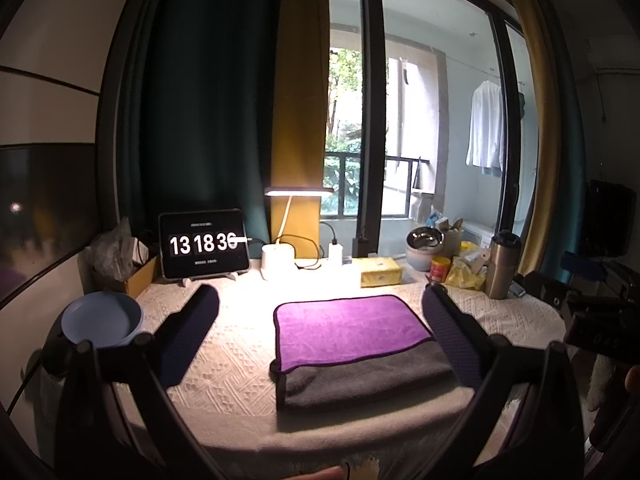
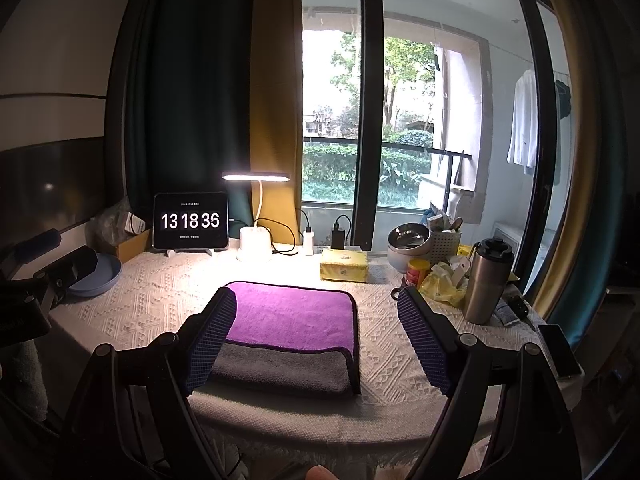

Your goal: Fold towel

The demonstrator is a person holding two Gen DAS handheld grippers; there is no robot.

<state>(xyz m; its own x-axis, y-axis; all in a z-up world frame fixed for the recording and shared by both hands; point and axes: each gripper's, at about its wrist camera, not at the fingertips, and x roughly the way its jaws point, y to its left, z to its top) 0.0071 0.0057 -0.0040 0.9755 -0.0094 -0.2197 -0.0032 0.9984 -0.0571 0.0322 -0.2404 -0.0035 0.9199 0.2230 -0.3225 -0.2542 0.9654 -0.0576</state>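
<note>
A folded towel [image 1: 352, 332], purple on top and grey along its near part, lies flat on the white textured tablecloth [image 1: 236, 356]. It also shows in the right wrist view [image 2: 288, 320]. My left gripper [image 1: 320, 304] is open and empty, held above the table's near edge, its fingers either side of the towel's left half. My right gripper [image 2: 316, 300] is open and empty, its left finger [image 2: 212, 340] in front of the towel's left edge, its right finger [image 2: 424, 340] right of the towel. Neither gripper touches the towel.
A blue bowl [image 1: 102, 318] sits at the left. At the back stand a tablet clock [image 1: 204, 244], a lit desk lamp [image 1: 280, 256] and a yellow tissue pack [image 1: 380, 272]. A steel tumbler [image 2: 486, 284], a red can [image 2: 418, 272], metal bowls and a phone [image 2: 558, 350] crowd the right.
</note>
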